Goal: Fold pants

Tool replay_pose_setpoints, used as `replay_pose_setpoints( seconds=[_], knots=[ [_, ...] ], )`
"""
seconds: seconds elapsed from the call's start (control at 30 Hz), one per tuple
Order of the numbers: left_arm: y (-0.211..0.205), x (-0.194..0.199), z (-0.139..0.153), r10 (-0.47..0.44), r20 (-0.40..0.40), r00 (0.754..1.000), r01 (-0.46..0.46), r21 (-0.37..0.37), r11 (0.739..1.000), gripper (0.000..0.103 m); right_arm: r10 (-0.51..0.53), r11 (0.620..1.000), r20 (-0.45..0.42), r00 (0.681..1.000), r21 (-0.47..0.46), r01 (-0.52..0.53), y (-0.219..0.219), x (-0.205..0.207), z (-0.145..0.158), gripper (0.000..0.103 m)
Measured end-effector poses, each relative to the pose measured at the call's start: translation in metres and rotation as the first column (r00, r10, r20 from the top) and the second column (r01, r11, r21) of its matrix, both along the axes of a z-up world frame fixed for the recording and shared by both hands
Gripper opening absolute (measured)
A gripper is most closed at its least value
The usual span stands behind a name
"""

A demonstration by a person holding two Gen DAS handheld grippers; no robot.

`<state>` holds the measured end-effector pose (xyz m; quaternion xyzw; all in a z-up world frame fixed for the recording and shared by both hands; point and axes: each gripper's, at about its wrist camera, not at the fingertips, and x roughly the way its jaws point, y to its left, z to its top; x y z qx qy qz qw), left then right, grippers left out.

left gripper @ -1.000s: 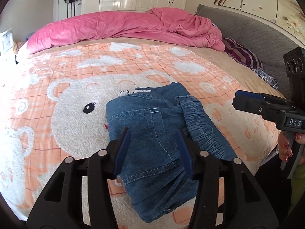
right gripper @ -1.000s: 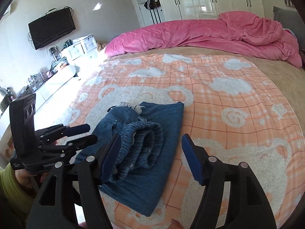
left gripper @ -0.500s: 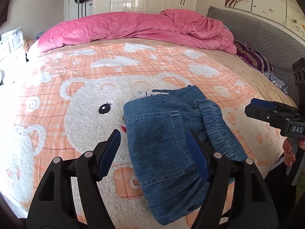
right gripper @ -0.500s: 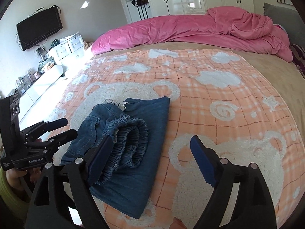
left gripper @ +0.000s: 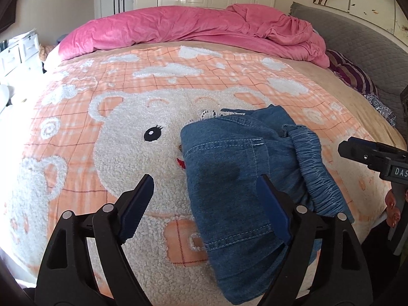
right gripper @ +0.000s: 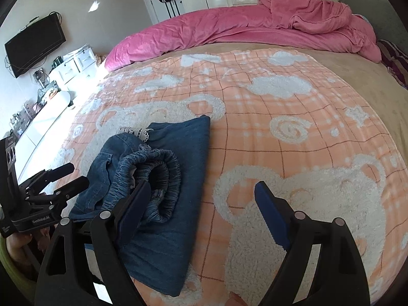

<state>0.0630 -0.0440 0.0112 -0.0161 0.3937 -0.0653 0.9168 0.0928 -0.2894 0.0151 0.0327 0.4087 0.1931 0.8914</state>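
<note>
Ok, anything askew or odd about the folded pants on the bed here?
Slightly. The denim pants lie folded on the bear blanket, but the elastic waistband bulges up in an open loop instead of lying flat, and a white lace trim pokes out at the far edge. Both grippers are open, off the fabric.

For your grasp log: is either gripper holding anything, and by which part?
Nothing is held. The left gripper and right gripper are open above the folded pants.
</note>
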Motion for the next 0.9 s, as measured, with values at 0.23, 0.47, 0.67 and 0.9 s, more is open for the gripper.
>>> replay_pose_setpoints(
  seconds=[0.23,0.47,0.67,0.9],
  knots=[
    [0.003,0.002,-0.006,0.006,-0.031,0.999,-0.006,-0.013,1.000,0.077,0.005,1.000,-0.016,1.000,-0.015,-0.006,0.004,0.001,-0.005,0.083],
    [0.015,-0.005,-0.008,-0.005,-0.070,0.998,0.003,-0.030,1.000,0.086,0.024,0.999,-0.022,0.999,-0.037,-0.025,0.001,-0.002,-0.008,0.083],
    [0.029,-0.002,-0.015,0.001,-0.132,0.991,-0.020,-0.143,0.990,0.087,0.021,1.000,-0.049,0.999,-0.015,-0.022,-0.004,-0.001,-0.012,0.083],
    [0.016,0.002,-0.029,-0.081,-0.190,0.979,0.027,-0.270,0.963,0.076,0.057,0.998,-0.119,0.991,0.025,-0.055,0.004,0.003,-0.025,0.083]
  ],
)
